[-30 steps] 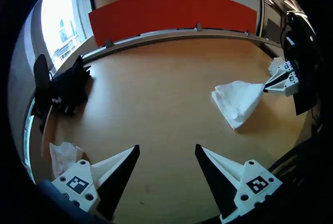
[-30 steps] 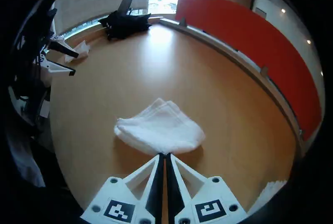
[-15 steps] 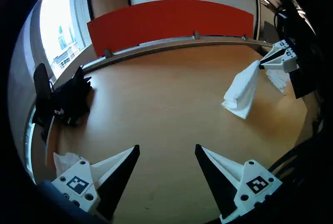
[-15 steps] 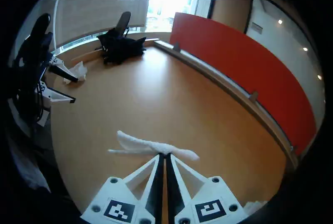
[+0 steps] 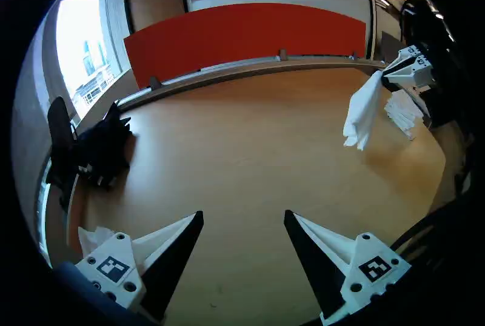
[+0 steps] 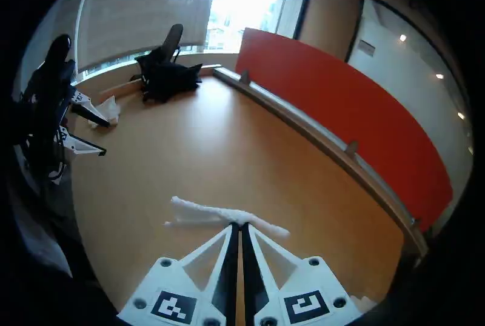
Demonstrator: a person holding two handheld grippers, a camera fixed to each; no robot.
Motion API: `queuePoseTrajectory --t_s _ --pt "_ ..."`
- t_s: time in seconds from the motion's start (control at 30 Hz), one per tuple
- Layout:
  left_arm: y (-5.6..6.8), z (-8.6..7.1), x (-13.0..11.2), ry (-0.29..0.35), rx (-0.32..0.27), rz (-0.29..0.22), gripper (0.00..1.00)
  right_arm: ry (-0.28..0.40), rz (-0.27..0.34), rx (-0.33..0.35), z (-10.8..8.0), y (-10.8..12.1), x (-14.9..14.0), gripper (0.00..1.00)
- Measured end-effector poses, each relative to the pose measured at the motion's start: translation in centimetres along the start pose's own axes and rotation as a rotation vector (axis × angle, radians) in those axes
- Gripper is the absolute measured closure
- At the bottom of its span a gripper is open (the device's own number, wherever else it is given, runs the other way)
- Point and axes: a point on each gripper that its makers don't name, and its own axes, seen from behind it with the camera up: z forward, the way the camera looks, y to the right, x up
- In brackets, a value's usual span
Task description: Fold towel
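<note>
In the left gripper view a white towel [image 5: 362,109] hangs clear of the wooden table [image 5: 242,144], pinched at its top corner by my right gripper [image 5: 384,75] at the far right. In the right gripper view the same towel [image 6: 221,214] shows edge-on just beyond my right gripper [image 6: 240,227], whose fingers are shut on it. My left gripper [image 5: 242,229] is open above the table's near side with nothing between its fingers. It also appears far off in the right gripper view as the open left gripper [image 6: 106,139], held by a person's hand.
A stack of white folded towels [image 5: 404,111] lies under the right gripper. A crumpled white cloth [image 5: 93,238] sits by my left gripper. A black bag [image 5: 103,141] and chair stand at the table's left end. A red partition [image 5: 242,30] runs along the far edge.
My right gripper has lifted the towel off the table; it went from a folded heap on the wood to hanging free. The left gripper has stayed open and nearly still.
</note>
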Motion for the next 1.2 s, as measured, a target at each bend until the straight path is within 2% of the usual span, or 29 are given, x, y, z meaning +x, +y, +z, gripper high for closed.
queuePoseTrajectory --t_s 0.6,1.2 --pt "0.7 0.0 0.7 0.002 -0.002 0.02 0.01 -0.007 0.044 -0.086 -4.3 6.8 -1.8 0.96" --pt "0.5 -0.1 0.8 -0.011 0.009 0.035 0.01 -0.036 0.068 -0.16 -7.4 13.4 -4.3 0.96"
